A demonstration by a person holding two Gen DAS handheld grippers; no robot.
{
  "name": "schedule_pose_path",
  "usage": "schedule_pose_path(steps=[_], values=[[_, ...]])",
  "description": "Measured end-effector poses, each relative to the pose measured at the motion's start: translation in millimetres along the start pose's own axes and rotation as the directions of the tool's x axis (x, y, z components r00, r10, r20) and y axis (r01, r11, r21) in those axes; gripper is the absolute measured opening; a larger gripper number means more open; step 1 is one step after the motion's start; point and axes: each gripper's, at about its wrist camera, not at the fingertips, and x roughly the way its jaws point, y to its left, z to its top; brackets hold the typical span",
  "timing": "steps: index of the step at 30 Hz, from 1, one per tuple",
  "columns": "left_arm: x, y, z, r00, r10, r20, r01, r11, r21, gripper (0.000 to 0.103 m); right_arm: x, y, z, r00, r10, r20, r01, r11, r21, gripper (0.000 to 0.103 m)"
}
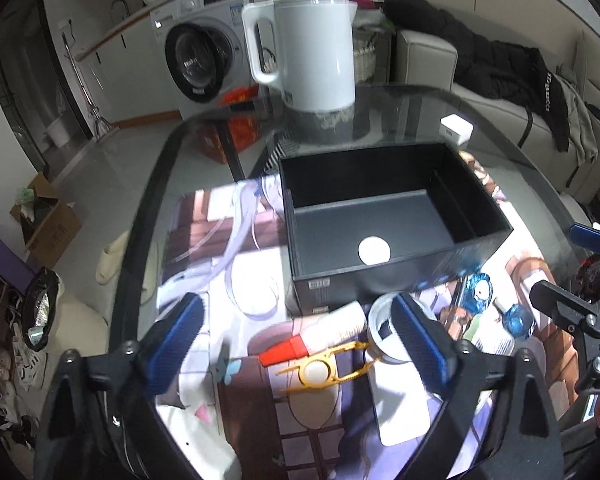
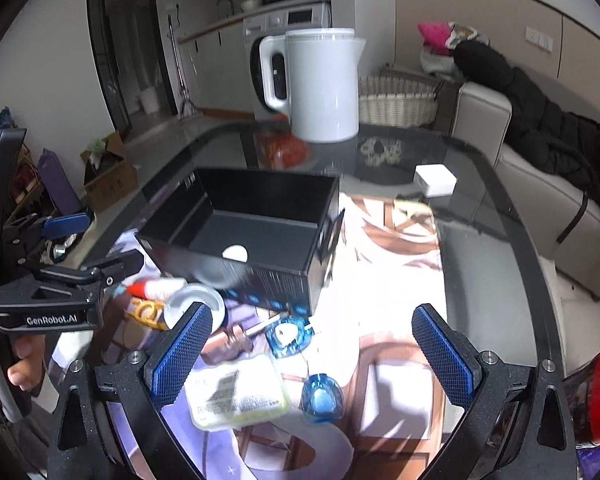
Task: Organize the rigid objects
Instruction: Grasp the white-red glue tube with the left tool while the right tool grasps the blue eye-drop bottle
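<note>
- Bench (image 1: 400,108) — glass, printed mat on top.
- Black box (image 1: 388,216) mid-bench, white disc (image 1: 374,251) inside.
- Left hand-held gripper (image 1: 296,344) spread wide, empty, above red-capped tube (image 1: 316,338).
- Right hand-held gripper (image 2: 312,354) likewise — above blue pieces (image 2: 322,398).

In the left wrist view the right-hand pad hides part of the grey ring (image 1: 381,330), and the clutter beyond it is blurred. A red packet (image 2: 598,396) right of the right gripper's jaws is cut by the edge. The label on the pale packet (image 2: 239,392) between those jaws is unreadable.
</note>
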Motion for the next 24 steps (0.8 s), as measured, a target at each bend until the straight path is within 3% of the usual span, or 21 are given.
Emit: schedule_pose_path(steps=[7, 11, 15, 24], values=[[24, 4, -10, 0.992, -0.03, -0.122, 0.035, 0.999, 0.038, 0.066, 38, -12, -23, 0.985, -0.019, -0.169, 0.016, 1.0, -0.022, 0.077], [32, -1, -14, 0.986, -0.051, -0.159, 0.064, 0.995, 0.075, 0.054, 47, -16, -30, 0.977, -0.027, -0.212, 0.019, 0.999, -0.038, 0.064], [41, -7, -18, 0.981, -0.049, -0.19, 0.072, 0.991, 0.116, 0.045, 49, -12, -33, 0.971, -0.023, -0.239, 0.011, 0.998, -0.055, 0.061], [40, -27, -17, 0.99, -0.014, -0.141, 0.045, 0.976, 0.214, 0.044, 54, -10, -41, 0.963, -0.042, -0.267, 0.023, 0.997, -0.073, 0.057]])
